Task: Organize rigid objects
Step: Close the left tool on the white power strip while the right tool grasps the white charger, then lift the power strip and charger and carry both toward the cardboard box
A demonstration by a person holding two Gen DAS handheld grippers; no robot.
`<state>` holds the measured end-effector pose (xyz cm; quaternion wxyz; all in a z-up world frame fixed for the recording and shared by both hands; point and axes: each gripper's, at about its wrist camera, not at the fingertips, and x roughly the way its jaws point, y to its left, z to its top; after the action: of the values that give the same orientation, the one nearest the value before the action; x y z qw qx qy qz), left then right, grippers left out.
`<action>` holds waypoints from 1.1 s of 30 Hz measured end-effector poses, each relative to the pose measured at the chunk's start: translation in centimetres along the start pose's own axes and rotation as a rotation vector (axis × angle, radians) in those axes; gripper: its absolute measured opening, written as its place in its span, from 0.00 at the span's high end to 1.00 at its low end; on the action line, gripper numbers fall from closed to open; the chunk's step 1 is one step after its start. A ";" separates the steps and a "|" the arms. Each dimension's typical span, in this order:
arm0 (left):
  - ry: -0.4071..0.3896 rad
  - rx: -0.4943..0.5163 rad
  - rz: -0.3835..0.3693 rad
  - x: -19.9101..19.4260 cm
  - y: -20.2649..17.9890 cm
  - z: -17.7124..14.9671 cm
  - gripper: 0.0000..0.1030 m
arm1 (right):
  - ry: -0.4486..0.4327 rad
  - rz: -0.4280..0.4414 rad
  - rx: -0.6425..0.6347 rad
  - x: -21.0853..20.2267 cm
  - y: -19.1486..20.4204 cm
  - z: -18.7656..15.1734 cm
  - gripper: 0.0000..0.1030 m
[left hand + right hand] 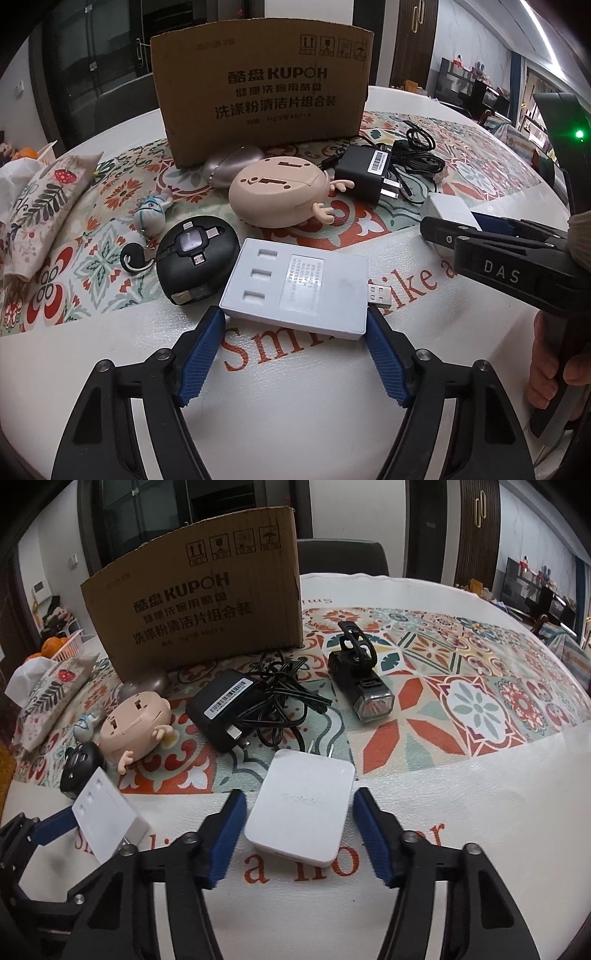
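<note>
Straddling the grey USB hub (295, 291) on the table (110, 369), our left gripper (295, 321) has both blue pads touching its sides; our right gripper (299, 834) brackets the white charger (301, 812), pads just clear, near the cardboard box (195, 609).

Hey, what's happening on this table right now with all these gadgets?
A person is sorting small electronics on a table in front of a cardboard box, with a handheld gripper in each hand. The left gripper has its blue fingers against both sides of a flat grey USB charger. The right gripper straddles a white plug adapter, with small gaps on both sides. Both items lie on the table; nothing is lifted yet.
</note>
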<state>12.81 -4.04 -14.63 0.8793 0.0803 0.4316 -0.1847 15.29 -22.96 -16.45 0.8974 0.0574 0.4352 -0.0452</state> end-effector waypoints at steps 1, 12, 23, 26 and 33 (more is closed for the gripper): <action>-0.006 0.000 0.004 -0.1 0.0 0.0 0.27 | -0.002 -0.003 -0.005 0.0 0.0 0.0 0.48; -0.016 -0.011 0.037 -0.5 -0.1 -0.4 0.56 | -0.006 0.006 -0.021 -1.0 -0.1 -0.6 0.53; -0.026 0.151 0.061 0.0 0.4 0.4 0.24 | -0.007 0.027 -0.084 -1.5 1.7 -0.6 0.54; -0.033 0.178 0.065 0.3 0.3 0.8 0.24 | -0.026 0.021 -0.102 -1.8 2.1 -0.5 0.55; -0.034 0.271 0.053 0.9 0.1 1.7 0.20 | -0.020 0.014 -0.102 -1.5 2.4 -0.1 0.55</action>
<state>14.58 -4.64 -14.29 0.8720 0.2067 0.3856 -0.2194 14.56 -20.57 -15.20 0.9036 0.0139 0.4277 -0.0174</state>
